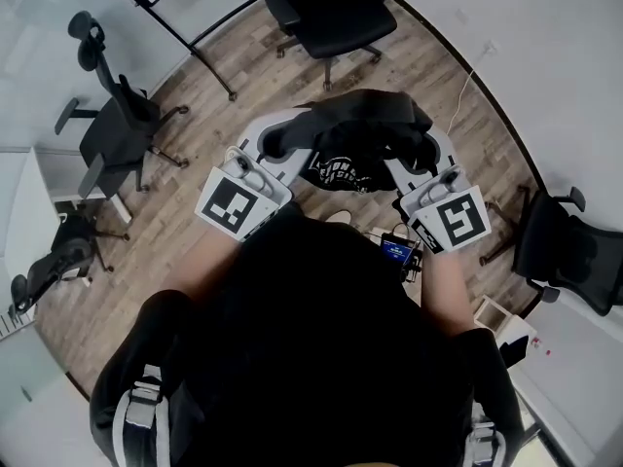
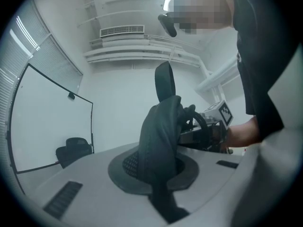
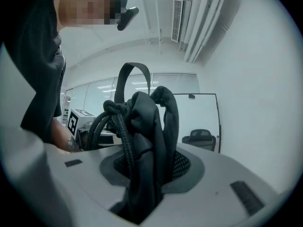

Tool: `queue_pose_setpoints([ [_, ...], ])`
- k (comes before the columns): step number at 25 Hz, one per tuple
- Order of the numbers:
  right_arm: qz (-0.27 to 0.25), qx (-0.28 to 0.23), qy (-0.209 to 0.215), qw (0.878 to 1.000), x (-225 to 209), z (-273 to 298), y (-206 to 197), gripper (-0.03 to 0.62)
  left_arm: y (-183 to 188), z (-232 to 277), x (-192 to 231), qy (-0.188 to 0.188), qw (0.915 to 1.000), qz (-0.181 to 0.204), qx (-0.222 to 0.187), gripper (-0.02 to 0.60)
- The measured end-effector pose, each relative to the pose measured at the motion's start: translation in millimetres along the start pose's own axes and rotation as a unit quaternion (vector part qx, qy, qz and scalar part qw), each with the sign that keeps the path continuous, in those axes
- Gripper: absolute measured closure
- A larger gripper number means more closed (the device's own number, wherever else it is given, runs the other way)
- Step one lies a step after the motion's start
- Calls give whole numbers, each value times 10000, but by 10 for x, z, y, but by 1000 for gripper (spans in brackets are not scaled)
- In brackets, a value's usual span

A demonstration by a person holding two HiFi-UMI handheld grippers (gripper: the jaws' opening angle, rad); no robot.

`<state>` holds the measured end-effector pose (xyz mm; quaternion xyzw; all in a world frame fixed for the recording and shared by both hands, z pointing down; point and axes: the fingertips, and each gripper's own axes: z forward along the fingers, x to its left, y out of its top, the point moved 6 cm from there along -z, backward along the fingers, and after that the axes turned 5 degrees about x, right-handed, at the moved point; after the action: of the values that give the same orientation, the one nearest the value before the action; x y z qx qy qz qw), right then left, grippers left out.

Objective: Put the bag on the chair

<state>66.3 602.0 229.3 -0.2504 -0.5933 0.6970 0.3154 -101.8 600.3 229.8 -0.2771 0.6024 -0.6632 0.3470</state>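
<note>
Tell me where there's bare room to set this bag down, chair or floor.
The seat of the chair ahead is bare, and the wood floor between it and the bag is open. The left chair also looks free. It is tighter by the right chair, where a small box sits on the floor.

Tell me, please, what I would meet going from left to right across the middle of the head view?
Office chair by the left wall → left gripper → black bag, gripped by both → right gripper → office chair at the right edge. The chair at the top is left out: it overlaps the bag.
</note>
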Motion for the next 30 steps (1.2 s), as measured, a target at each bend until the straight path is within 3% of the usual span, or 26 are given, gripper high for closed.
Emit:
queue_pose_setpoints([
  [6, -97, -3, 80, 9999, -78, -195, -43, 461, 10, 91, -208, 51, 10000, -48, 51, 549],
  [13, -11, 38, 30, 10000, -267, -140, -103, 461, -22, 289, -125, -31, 10000, -67, 64, 549],
  [30, -7, 246, -341, 9991, -1079, 636, -32, 461, -69, 1057, 879, -309, 9994, -126, -10, 549],
])
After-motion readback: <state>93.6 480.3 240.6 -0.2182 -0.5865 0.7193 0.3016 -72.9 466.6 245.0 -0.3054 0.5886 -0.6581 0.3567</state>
